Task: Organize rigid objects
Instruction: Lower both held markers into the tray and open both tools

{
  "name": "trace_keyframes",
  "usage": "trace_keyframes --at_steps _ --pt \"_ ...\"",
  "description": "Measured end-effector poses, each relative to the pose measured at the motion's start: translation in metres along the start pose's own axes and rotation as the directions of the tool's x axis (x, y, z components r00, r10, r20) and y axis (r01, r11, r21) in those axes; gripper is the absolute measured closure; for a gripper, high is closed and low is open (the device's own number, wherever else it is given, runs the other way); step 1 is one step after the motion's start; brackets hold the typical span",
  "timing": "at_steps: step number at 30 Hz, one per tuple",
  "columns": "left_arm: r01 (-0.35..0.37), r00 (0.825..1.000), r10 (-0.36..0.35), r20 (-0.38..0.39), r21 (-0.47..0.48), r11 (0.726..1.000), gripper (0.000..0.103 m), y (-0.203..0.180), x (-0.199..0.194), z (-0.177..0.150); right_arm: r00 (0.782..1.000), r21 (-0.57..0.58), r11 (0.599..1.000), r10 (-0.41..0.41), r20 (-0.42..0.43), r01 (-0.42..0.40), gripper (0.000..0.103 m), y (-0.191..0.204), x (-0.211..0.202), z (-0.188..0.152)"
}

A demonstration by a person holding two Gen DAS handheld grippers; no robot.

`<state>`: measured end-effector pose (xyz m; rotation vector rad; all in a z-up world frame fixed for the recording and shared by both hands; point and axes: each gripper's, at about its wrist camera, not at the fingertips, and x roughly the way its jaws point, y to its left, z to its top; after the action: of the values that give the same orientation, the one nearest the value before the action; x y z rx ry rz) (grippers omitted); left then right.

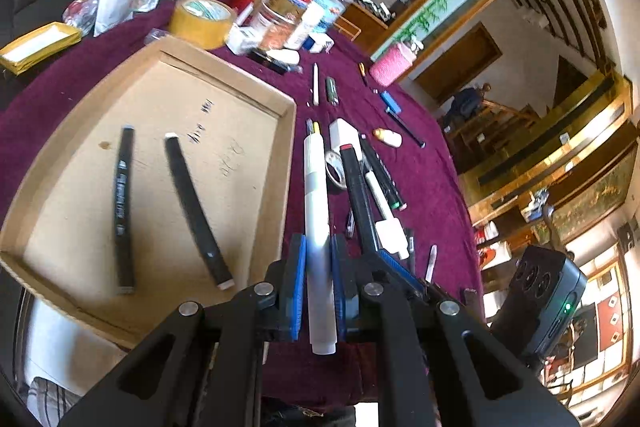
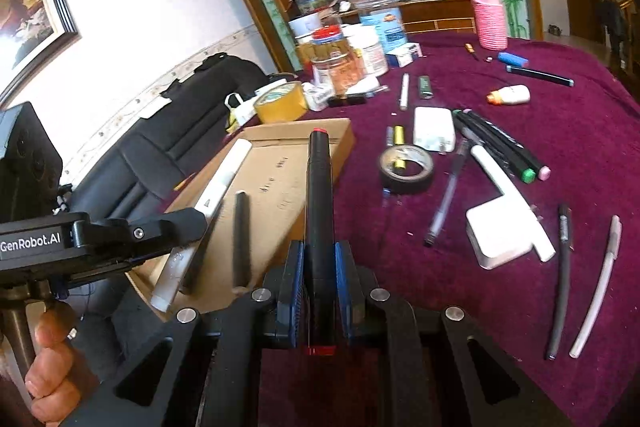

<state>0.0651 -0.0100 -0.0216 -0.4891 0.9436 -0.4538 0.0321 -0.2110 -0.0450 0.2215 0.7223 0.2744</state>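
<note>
L gripper (image 1: 318,279) clamped on white marker (image 1: 316,211), barrel lengthwise between pads, tip ahead of fingers. Gripped near rear end, prob so long body leads into cardboard tray (image 1: 224,75), which sits just left of fingers.

R gripper (image 2: 319,291) pinched shut on black marker w/ red cap (image 2: 319,187), also lengthwise, nose over tray (image 2: 340,135) near edge.

Two black markers (image 1: 124,211) (image 1: 196,211) lie flat in tray, roughly parallel: looks like pens sorted there. Loose pens (image 2: 500,143), tape roll (image 2: 406,167), white charger (image 2: 434,129) on purple cloth (image 2: 560,131), right of R fingers.
</note>
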Motion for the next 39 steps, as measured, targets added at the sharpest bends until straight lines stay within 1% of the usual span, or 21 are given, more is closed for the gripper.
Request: trace_keyframes --at_steps 2,4,7,9,12,14,19,22,24,27,29,31,35,36,39 --pt "-0.027 0.999 0.027 0.024 -0.011 1.000 0.091 0.007 -0.008 0.000 1.000 -0.010 1.000 0.027 0.012 -0.027 0.087 0.006 -0.002 0.004" --pt "-0.039 0.999 0.040 0.033 -0.039 0.998 0.091 0.020 -0.015 -0.001 0.998 -0.023 0.998 0.054 0.015 -0.054 0.087 0.014 0.000 0.004" --pt "-0.070 0.997 0.074 0.038 -0.089 0.994 0.091 0.043 -0.022 0.003 0.995 -0.032 0.994 0.102 -0.022 -0.102 0.087 0.025 0.014 0.004" --pt "-0.086 0.995 0.092 0.050 -0.116 0.990 0.091 0.056 -0.026 0.009 0.992 -0.044 0.992 0.118 -0.045 -0.120 0.087 0.033 0.022 0.004" --pt "-0.110 0.991 0.118 0.058 -0.127 0.986 0.091 0.070 -0.029 0.018 0.987 -0.060 0.986 0.152 -0.057 -0.155 0.087 0.043 0.026 0.007" --pt "-0.147 0.986 0.155 0.059 -0.120 0.982 0.091 0.076 -0.028 0.020 0.985 -0.065 0.984 0.163 -0.063 -0.167 0.087 0.047 0.028 0.008" --pt "-0.213 0.975 0.219 0.031 -0.147 0.966 0.091 0.101 -0.021 0.021 0.980 -0.056 0.984 0.163 -0.118 -0.171 0.087 0.051 0.052 0.011" --pt "-0.261 0.964 0.266 0.016 -0.151 0.954 0.091 0.112 -0.016 0.023 0.970 -0.053 0.983 0.163 -0.180 -0.175 0.087 0.052 0.077 0.017" --pt "-0.280 0.959 0.283 -0.002 -0.150 0.948 0.091 0.118 -0.010 0.022 0.965 -0.054 0.985 0.150 -0.217 -0.165 0.087 0.053 0.091 0.020" --pt "-0.311 0.950 0.310 -0.025 -0.143 0.940 0.091 0.123 -0.003 0.022 0.964 -0.079 0.990 0.093 -0.248 -0.115 0.086 0.055 0.109 0.024" --pt "-0.341 0.940 0.339 -0.031 -0.128 0.931 0.091 0.123 0.000 0.022 0.959 -0.089 0.991 0.073 -0.275 -0.101 0.086 0.056 0.120 0.025" --pt "-0.385 0.923 0.384 -0.029 -0.098 0.918 0.091 0.121 0.003 0.021 0.958 -0.109 0.991 0.041 -0.283 -0.074 0.086 0.059 0.130 0.026" --pt "-0.421 0.907 0.420 -0.033 -0.077 0.904 0.091 0.123 0.005 0.020 0.954 -0.170 0.985 -0.034 -0.299 -0.018 0.086 0.065 0.143 0.026" --pt "-0.439 0.899 0.437 -0.036 -0.069 0.896 0.091 0.123 0.007 0.019 0.952 -0.185 0.983 -0.047 -0.302 -0.010 0.086 0.067 0.144 0.025" --pt "-0.446 0.895 0.444 -0.045 -0.051 0.894 0.091 0.123 0.010 0.017 0.951 -0.229 0.973 -0.089 -0.295 0.020 0.086 0.072 0.146 0.023"
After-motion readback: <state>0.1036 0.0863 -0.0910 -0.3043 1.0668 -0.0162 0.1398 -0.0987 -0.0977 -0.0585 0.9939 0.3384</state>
